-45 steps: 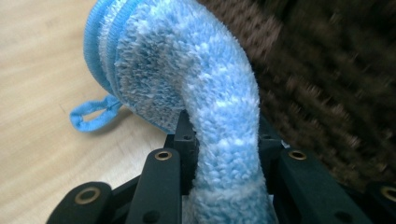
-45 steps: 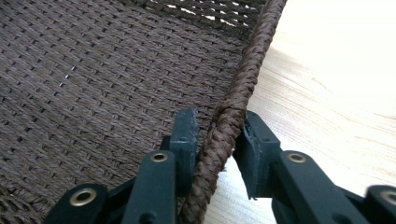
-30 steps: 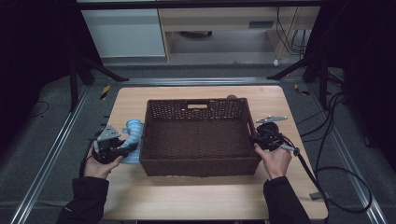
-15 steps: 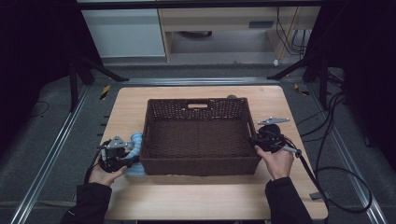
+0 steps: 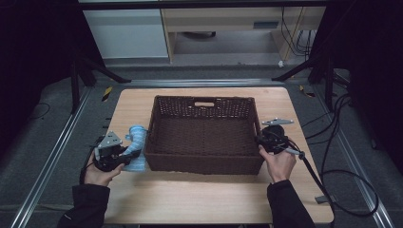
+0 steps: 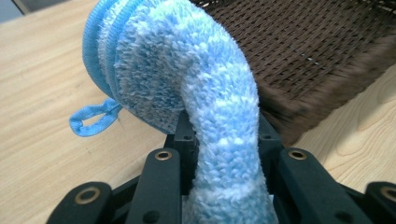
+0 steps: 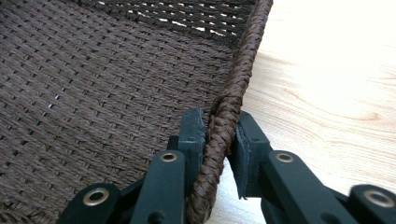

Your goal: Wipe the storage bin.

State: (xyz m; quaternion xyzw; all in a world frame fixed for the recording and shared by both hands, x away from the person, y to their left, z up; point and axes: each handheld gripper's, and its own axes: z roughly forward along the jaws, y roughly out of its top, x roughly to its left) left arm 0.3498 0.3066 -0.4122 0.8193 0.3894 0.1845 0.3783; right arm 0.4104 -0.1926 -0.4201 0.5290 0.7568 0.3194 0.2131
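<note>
A brown wicker basket [image 5: 204, 135] sits mid-frame, nothing visible inside. The right gripper [image 5: 264, 140] has just closed, pinching its right rim. The left gripper [image 5: 127, 156] clamps a fluffy blue sock [image 5: 137, 142] just left of the basket.

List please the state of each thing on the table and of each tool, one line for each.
Left tool: shut on the fluffy blue sock.
Fluffy blue sock: held up, bent over, outside the basket at its left wall.
Right tool: jaws just closing, now clamped on the basket rim.
Woven basket: upright on the table, nothing inside.
Wooden table: bears the basket.
</note>
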